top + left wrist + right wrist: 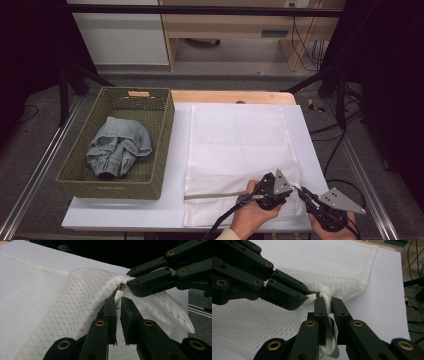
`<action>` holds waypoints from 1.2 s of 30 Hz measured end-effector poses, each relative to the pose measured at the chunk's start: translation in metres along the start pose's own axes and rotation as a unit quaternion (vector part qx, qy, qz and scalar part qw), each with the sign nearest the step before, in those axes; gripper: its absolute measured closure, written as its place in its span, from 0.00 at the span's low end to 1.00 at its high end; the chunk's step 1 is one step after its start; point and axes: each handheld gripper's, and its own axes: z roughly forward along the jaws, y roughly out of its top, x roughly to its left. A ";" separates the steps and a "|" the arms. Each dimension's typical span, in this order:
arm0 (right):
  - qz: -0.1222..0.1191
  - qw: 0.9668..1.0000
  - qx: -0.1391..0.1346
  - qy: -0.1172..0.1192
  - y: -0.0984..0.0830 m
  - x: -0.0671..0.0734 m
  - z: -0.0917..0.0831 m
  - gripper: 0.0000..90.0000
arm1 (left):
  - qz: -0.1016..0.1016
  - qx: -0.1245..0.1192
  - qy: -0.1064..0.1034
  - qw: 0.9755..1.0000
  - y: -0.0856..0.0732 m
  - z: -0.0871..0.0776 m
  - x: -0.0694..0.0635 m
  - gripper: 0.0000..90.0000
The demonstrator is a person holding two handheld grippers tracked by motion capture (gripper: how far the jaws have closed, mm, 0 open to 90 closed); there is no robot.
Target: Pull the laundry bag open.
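Holding the white mesh bag (235,150) at its near right corner, both grippers look ready to open its zipper. On the left, a green basket (75,172) holds folded jeans (118,146). The bag lies flat on the white board (125,215). The left gripper (118,298) is clamped on the small zipper pull (119,293). The right gripper (327,302) pinches the corner of the bag tight. Next, I think, the left one must slide along while the right one holds firm. The zipper's teeth are hard to make out.
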 end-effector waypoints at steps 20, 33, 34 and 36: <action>-0.006 1.000 0.005 0.004 0.000 0.002 0.001 0.93 | 0.016 0.009 0.007 1.000 0.001 0.011 0.002 0.86; -0.004 1.000 0.008 0.001 0.000 0.001 0.001 0.93 | 0.006 0.005 0.014 1.000 0.000 0.012 -0.002 0.88; -0.004 1.000 0.008 0.001 0.000 0.001 0.002 0.93 | 0.006 0.005 0.014 1.000 0.000 0.012 -0.002 0.88; 0.000 1.000 0.011 0.001 0.000 0.001 0.001 0.93 | 0.007 0.005 0.014 1.000 -0.001 0.012 -0.002 0.89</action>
